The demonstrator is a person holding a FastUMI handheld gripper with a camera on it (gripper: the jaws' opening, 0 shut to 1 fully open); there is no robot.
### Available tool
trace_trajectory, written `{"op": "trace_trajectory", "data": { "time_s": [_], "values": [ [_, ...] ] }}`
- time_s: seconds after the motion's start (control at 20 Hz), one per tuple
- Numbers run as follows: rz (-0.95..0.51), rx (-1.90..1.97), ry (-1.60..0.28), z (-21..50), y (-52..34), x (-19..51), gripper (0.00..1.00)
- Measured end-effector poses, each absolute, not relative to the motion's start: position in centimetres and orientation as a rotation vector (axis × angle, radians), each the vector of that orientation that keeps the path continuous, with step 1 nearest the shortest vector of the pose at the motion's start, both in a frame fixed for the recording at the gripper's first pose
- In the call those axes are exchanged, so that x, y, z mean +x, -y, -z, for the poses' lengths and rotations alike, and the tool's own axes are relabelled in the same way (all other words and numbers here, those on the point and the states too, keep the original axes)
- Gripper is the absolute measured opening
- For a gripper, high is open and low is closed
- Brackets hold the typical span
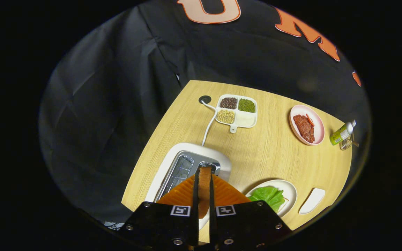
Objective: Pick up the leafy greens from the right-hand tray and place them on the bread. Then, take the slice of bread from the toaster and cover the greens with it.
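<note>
My gripper is shut on a slice of bread, held edge-on between the two fingers and lifted above the white toaster. The slice's top end sits over the toaster's right slot. To the right of the fingers, a white oval plate carries the leafy greens, which lie on top of another bread slice whose edge barely peeks out beside them.
A small white dish lies right of the greens plate. Beyond are a divided tray of beans, a pink plate with meat, a green bottle, and the toaster's white cord running to a table hole.
</note>
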State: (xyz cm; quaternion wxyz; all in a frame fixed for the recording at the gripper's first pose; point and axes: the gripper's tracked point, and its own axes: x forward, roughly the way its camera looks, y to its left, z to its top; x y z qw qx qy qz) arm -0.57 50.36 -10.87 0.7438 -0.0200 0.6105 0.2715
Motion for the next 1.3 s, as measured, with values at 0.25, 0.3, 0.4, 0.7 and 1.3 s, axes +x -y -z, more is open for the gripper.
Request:
{"op": "trace_trajectory", "data": {
  "time_s": [0.25,0.3,0.4,0.7,1.3],
  "values": [
    [-0.636,0.058,-1.292,7.3,-48.8,-0.8,0.11],
    [-0.641,0.084,-1.274,6.5,-48.1,-0.4,0.11],
    [-0.657,0.143,-1.246,5.0,-46.8,-0.2,0.11],
    [-0.683,0.289,-1.127,0.7,-41.1,0.5,0.11],
    [-0.74,0.36,-1.149,7.2,-34.0,-2.9,0.11]
  ]
}}
